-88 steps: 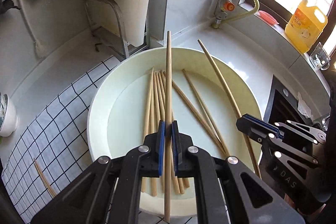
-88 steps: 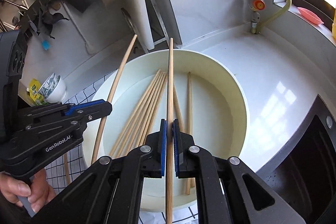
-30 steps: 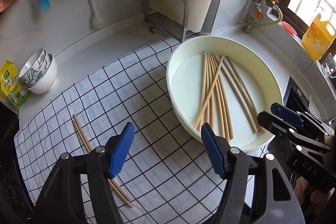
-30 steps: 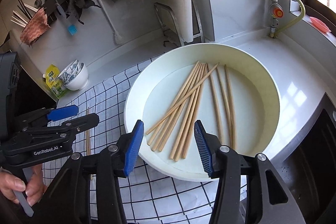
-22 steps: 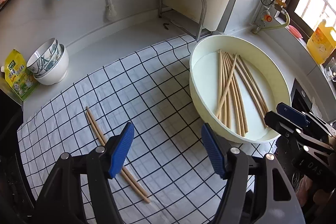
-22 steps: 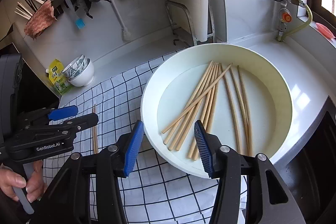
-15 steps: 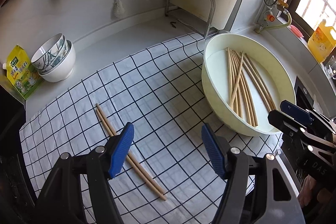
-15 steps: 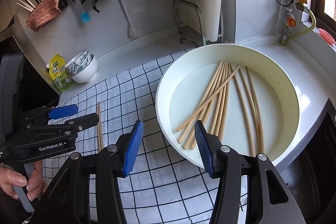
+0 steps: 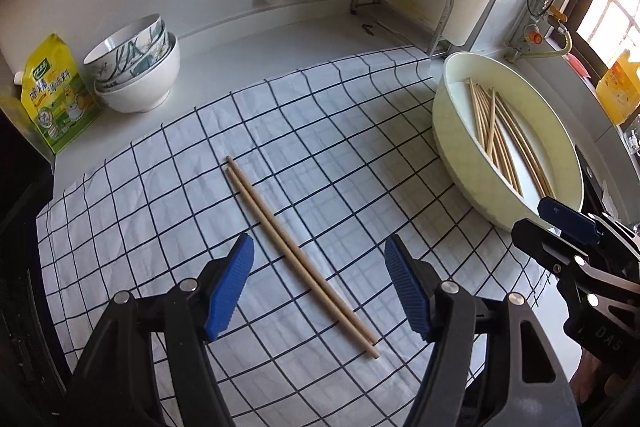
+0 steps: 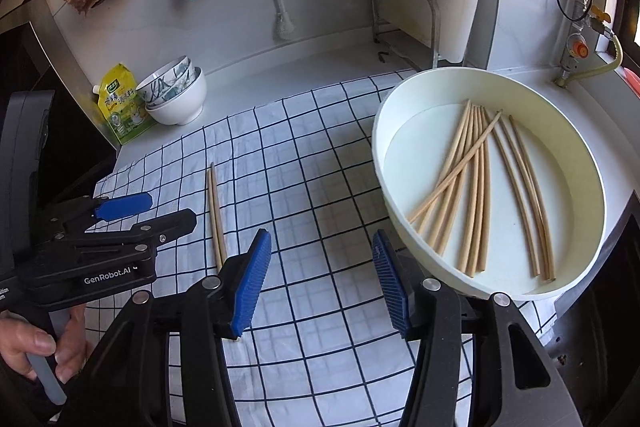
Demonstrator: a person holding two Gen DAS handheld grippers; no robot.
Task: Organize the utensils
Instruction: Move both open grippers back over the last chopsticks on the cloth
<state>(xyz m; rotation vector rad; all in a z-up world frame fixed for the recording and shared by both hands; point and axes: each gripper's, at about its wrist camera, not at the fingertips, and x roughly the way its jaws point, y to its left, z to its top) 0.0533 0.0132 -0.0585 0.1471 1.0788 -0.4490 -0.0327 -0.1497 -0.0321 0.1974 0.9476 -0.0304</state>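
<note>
White desk [image 9: 280, 39] under a checked cloth [image 9: 168, 195]; a pair of chopsticks [image 9: 298, 253] lies on it, side by side and touching, the rest sit in the basin [image 10: 592, 163] to the right. Both my claws are spread and empty: the left claw [image 9: 320, 283] hangs right over the pair, the right claw [image 10: 320, 283] is off beside the basin. Pair's long axis runs diagonally, far-left to near-right, so I judge the left is nearer and needs a roll to square its pads across the sticks.

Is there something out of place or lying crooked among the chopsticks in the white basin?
Yes. In the white basin, one chopstick lies slantwise across the others, which run roughly parallel. The pair of chopsticks on the checked cloth lies neatly side by side. Nothing looks spilled or broken.
</note>
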